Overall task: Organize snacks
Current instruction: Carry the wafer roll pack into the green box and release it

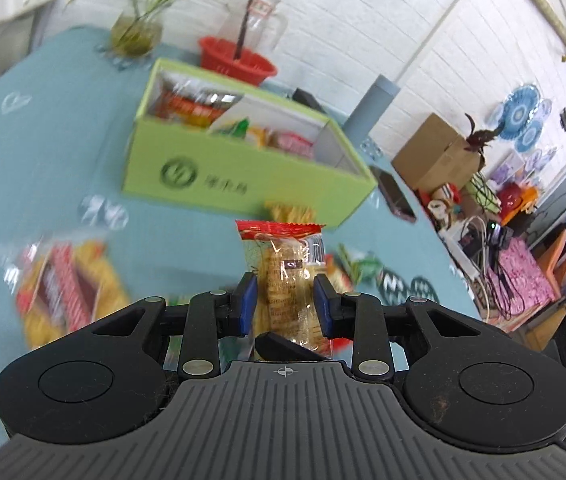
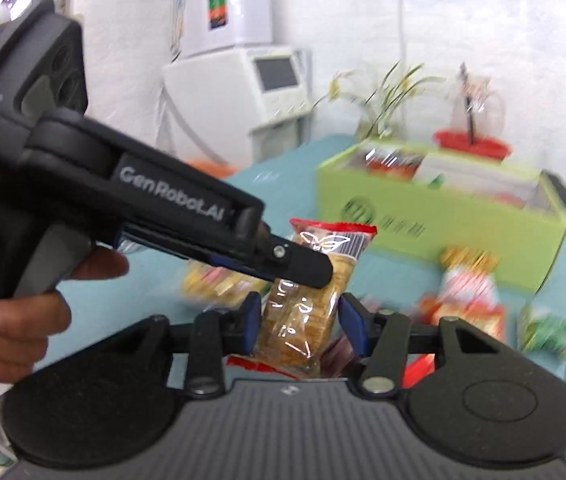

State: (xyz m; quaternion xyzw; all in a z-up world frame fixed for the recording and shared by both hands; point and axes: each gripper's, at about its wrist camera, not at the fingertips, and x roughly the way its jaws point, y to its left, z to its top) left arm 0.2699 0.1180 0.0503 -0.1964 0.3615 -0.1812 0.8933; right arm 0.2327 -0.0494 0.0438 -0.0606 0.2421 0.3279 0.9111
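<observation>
A clear biscuit packet [image 1: 283, 248] with red ends stands between the blue pads of my left gripper [image 1: 285, 284], which is shut on its middle. In the right wrist view my right gripper [image 2: 300, 304] is shut on the lower half of a like packet [image 2: 303, 332]. My left gripper [image 2: 311, 272], held by a hand [image 2: 15, 320], reaches in from the left, and its shut fingers cross that packet just above the right pads. Both seem to hold one packet. A black fingertip [image 1: 283, 346] shows at the packet's bottom end. Beyond stands the open green box [image 1: 243, 176] [image 2: 423, 216] with several snacks inside.
Loose snack packets lie on the teal table [image 1: 43, 140]: a large yellow-red one [image 1: 67, 292] on the left and a green one [image 1: 363, 268] on the right. Other packets [image 2: 467, 300] lie before the box. A phone [image 1: 397, 196], a red basket [image 1: 239, 60] and a plant vase [image 1: 135, 32] surround the box.
</observation>
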